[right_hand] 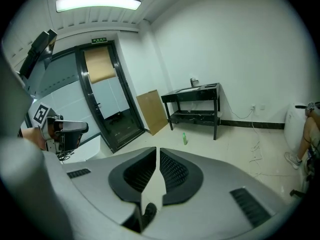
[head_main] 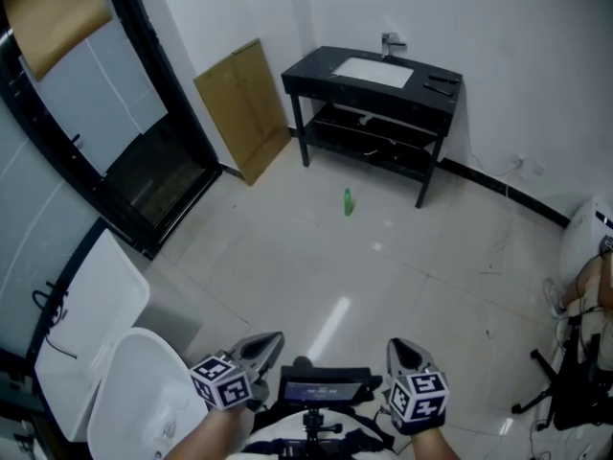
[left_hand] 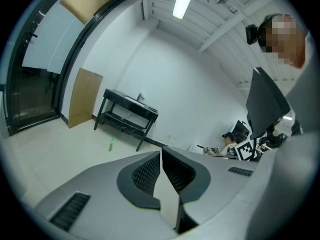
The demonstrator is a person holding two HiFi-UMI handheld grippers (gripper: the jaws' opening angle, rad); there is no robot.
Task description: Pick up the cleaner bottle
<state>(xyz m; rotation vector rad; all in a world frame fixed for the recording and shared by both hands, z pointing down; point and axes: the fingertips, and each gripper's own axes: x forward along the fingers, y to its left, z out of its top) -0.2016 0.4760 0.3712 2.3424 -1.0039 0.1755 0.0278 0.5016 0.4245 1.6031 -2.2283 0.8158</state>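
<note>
Green cleaner bottle [head_main: 348, 202] stands upright on the floor [head_main: 421, 276], well ahead of the left gripper [head_main: 261, 348] and right gripper [head_main: 403, 351], both closed and empty. Probably light, smooth plastic, it looks best gripped squarely around its mid-body.

The left tongs [head_main: 271, 341] and the right tongs [head_main: 402, 346] are held low before the body, side by side and apart, pointing forward and somewhat down. Each pair has its jaws closed together with nothing between them. The left forearm [head_main: 206, 437] and the right forearm [head_main: 433, 446] show behind them.
</note>
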